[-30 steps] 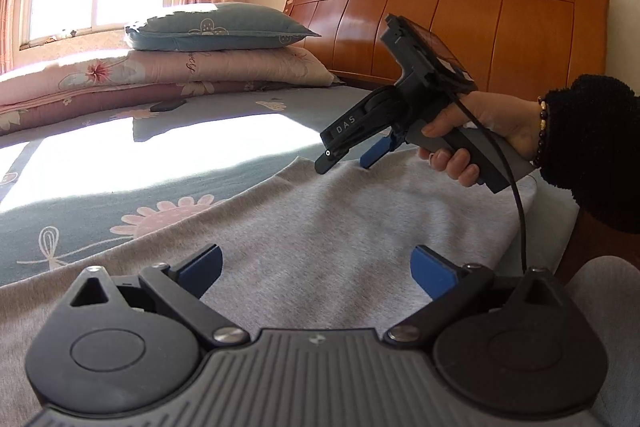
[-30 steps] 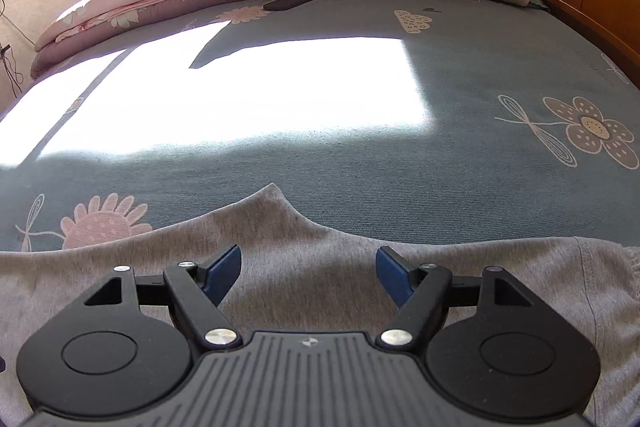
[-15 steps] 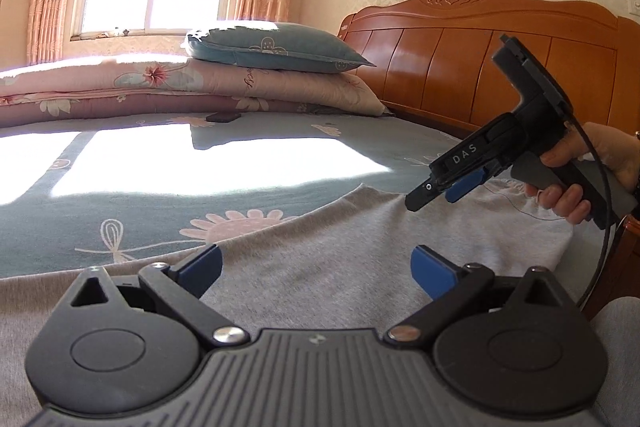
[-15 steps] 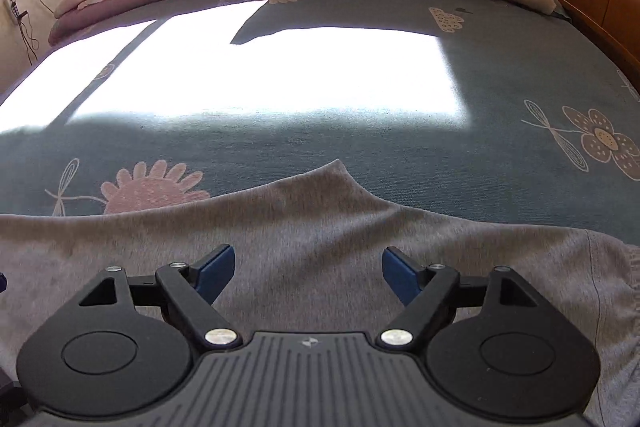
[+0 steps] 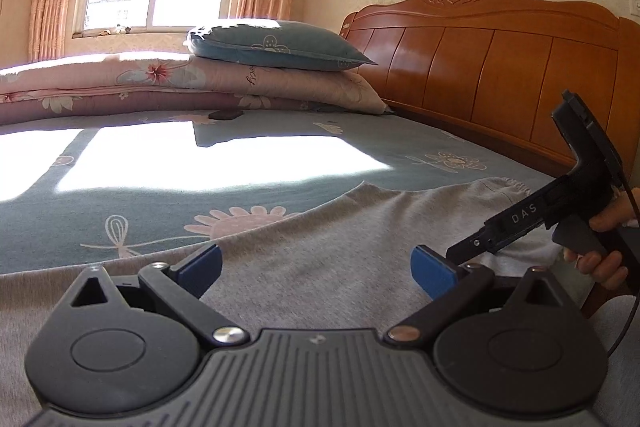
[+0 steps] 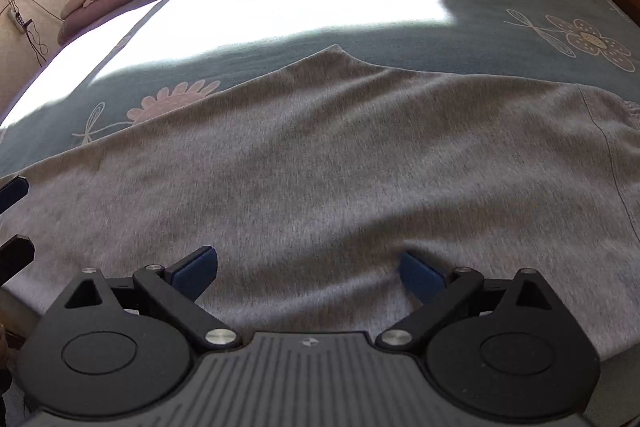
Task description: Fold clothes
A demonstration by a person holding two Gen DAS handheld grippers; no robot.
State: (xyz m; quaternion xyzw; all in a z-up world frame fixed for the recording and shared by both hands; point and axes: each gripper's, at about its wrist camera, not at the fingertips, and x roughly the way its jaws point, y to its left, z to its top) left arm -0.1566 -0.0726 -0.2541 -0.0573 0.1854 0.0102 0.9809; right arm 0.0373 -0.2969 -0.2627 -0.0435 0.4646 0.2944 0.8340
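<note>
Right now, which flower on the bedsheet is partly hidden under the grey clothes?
The pink flower, whose lower petals the grey garment covers. The white flower near the headboard lies uncovered.

Ahead of me the wide teal flowered bed sheet (image 5: pixel 168 195) lies flat and bare, giving open passage past the spread grey knit garment (image 6: pixel 320 163). My right gripper (image 6: pixel 308 271), jaws opening with only flat cloth under them, has free fabric all around. At the far side a folded pink floral quilt (image 5: pixel 120 83) topped by a teal pillow (image 5: pixel 276 47) blocks the way. The carved orange wooden headboard (image 5: pixel 500 67) walls off the right. A small dark flat object (image 5: pixel 226 114) sits near the quilt.
</note>
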